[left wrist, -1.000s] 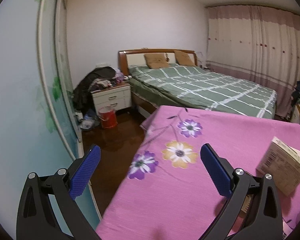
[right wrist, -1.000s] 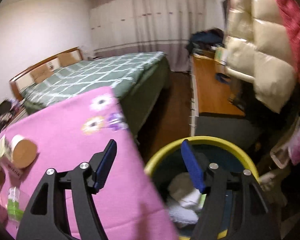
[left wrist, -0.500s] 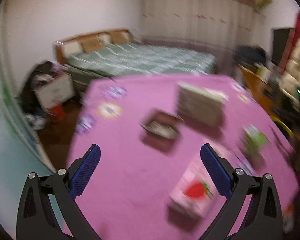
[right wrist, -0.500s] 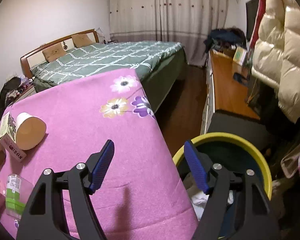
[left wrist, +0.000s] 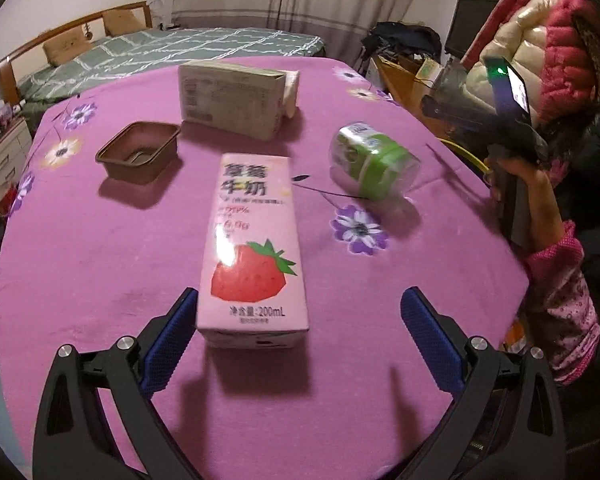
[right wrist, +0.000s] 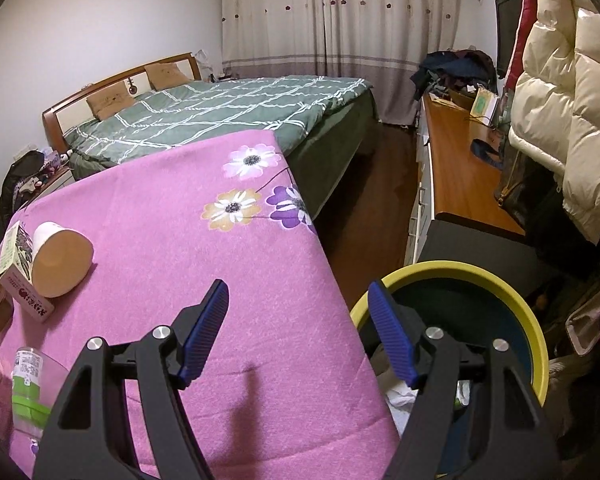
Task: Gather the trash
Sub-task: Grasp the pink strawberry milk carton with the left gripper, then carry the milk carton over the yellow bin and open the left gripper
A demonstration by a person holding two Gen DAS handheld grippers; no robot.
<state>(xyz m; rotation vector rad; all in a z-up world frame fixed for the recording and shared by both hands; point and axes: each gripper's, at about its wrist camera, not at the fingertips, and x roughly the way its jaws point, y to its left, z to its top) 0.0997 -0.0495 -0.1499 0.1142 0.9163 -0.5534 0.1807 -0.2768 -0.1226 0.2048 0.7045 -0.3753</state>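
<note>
Two black handheld grippers with blue ribbed pads

Left gripper (left wrist: 299, 332) and right gripper (right wrist: 299, 332) share black angular frames, silver screw heads and blue ribbed finger pads (left wrist: 167, 344); at three o'clock, a pink floral quilted sleeve (left wrist: 564, 304) covers the person's arm.

The pink milk carton (left wrist: 254, 248) looks like glossy coated paper. The tablecloth (left wrist: 100, 264) is matt, fuzzy cloth. The bottle (left wrist: 374, 166) is clear plastic.

We were in a lived-in home bedroom: a wood-framed bed (right wrist: 220, 116) under a green checked quilt, long curtains (right wrist: 340, 12), a bedside cabinet (left wrist: 0, 152), padded coats (right wrist: 560, 112) hanging, and a table (right wrist: 220, 280) in flowered pink cloth.
</note>
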